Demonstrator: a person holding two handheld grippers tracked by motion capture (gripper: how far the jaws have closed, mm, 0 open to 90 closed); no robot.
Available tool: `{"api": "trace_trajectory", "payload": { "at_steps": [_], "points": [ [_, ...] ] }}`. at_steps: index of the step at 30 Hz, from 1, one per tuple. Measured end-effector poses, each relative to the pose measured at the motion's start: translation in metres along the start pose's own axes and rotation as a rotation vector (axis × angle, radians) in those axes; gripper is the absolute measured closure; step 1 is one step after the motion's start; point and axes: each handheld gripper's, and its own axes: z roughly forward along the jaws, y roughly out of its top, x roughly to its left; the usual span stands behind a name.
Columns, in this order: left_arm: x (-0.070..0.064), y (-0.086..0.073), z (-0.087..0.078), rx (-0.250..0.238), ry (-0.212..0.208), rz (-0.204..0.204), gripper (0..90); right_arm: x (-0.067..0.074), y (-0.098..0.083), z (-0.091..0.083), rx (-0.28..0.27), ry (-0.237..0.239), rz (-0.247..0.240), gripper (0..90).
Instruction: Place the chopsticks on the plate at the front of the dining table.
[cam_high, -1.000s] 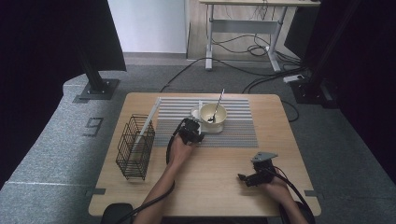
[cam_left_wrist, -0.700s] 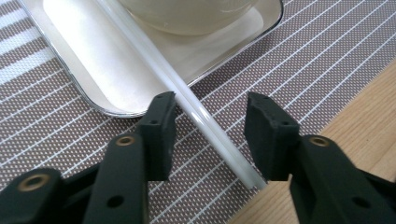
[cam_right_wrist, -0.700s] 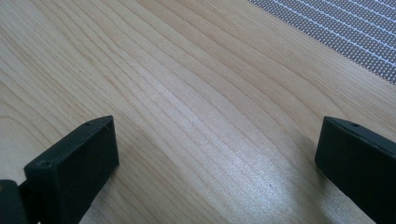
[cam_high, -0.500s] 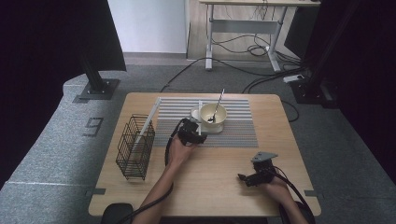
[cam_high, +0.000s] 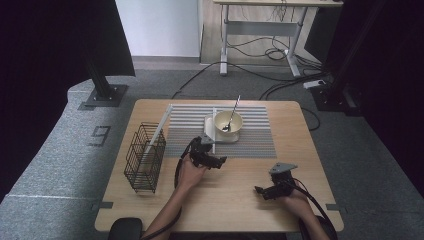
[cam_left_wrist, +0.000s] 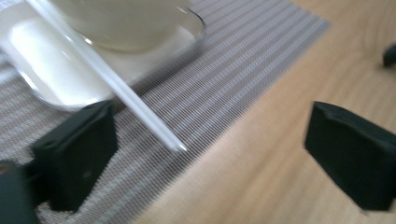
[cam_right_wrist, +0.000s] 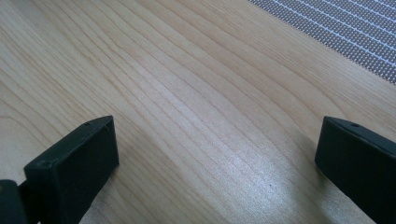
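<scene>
A cream bowl (cam_high: 228, 123) with a metal spoon (cam_high: 233, 111) in it stands on a white square plate (cam_high: 209, 135) on the striped mat (cam_high: 252, 137). A thin white stick (cam_high: 214, 131) lies across the plate's left side, its near tip resting on the mat. My left gripper (cam_high: 216, 161) sits just in front of that tip, over the mat's near edge. Its jaws have just been opening and now stand wide, with nothing between them. In the left gripper view the stick (cam_left_wrist: 116, 88) ends ahead of the open gripper (cam_left_wrist: 210, 140), below the bowl (cam_left_wrist: 126, 23). My right gripper (cam_high: 261, 190) hovers open over bare wood.
A black wire basket (cam_high: 145, 159) stands at the table's left, with a second white stick (cam_high: 159, 127) leaning out of it. The wooden table (cam_high: 225, 210) is bare between and in front of the hands. The right gripper view shows wood grain and the mat's corner (cam_right_wrist: 355, 32).
The left gripper has drawn back from the plate toward the table's near side and its jaws have opened. The white stick stays lying across the plate. The right hand has kept still.
</scene>
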Motion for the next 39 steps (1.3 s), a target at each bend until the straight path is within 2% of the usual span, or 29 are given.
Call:
{"api": "trace_trajectory", "payload": {
  "at_steps": [6, 15, 20, 33, 39],
  "points": [
    [-0.016, -0.01, 0.003, 0.005, -0.029, 0.01, 0.0, 0.0, 0.0, 0.0, 0.0, 0.0, 0.0, 0.0],
    [-0.026, -0.016, 0.013, 0.022, -0.044, 0.026, 0.0, 0.0, 0.0, 0.0, 0.0, 0.0, 0.0, 0.0],
    [-0.027, -0.016, 0.017, 0.025, -0.044, 0.027, 0.0, 0.0, 0.0, 0.0, 0.0, 0.0, 0.0, 0.0],
    [-0.027, -0.012, 0.027, 0.05, -0.011, 0.027, 0.0, 0.0, 0.0, 0.0, 0.0, 0.0, 0.0, 0.0],
    [-0.028, -0.013, 0.021, 0.021, -0.001, 0.015, 0.0, 0.0, 0.0, 0.0, 0.0, 0.001, 0.0, 0.0]
  ]
}}
